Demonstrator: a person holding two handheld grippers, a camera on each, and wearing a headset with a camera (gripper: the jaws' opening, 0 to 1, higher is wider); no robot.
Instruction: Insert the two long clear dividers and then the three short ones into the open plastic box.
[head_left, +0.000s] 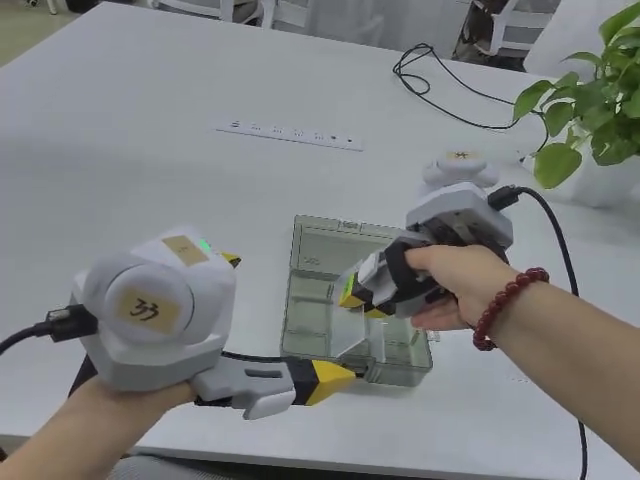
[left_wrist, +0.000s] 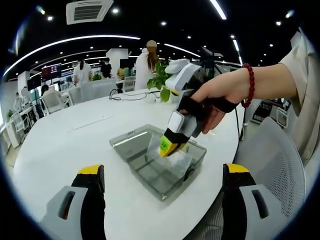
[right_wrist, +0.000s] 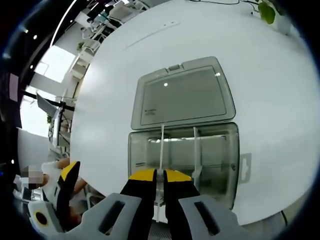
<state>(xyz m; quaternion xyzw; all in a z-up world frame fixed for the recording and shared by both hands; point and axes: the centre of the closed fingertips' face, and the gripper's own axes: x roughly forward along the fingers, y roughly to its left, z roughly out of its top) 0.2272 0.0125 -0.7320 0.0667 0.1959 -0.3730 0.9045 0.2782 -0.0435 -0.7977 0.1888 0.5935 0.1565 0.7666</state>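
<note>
Head view: left gripper (head_left: 280, 320) label (head_left: 150, 310) reads "33".

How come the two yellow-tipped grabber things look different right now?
The right yellow-tipped gripper has its jaws pinched shut on a thin clear plastic divider. The left yellow-tipped gripper has its jaws wide apart, holding nothing. The right gripper reaches down into the open clear plastic box, while the left gripper sits outside the box, pointing towards it. Both have black jaws with yellow tips and grey bodies.
</note>
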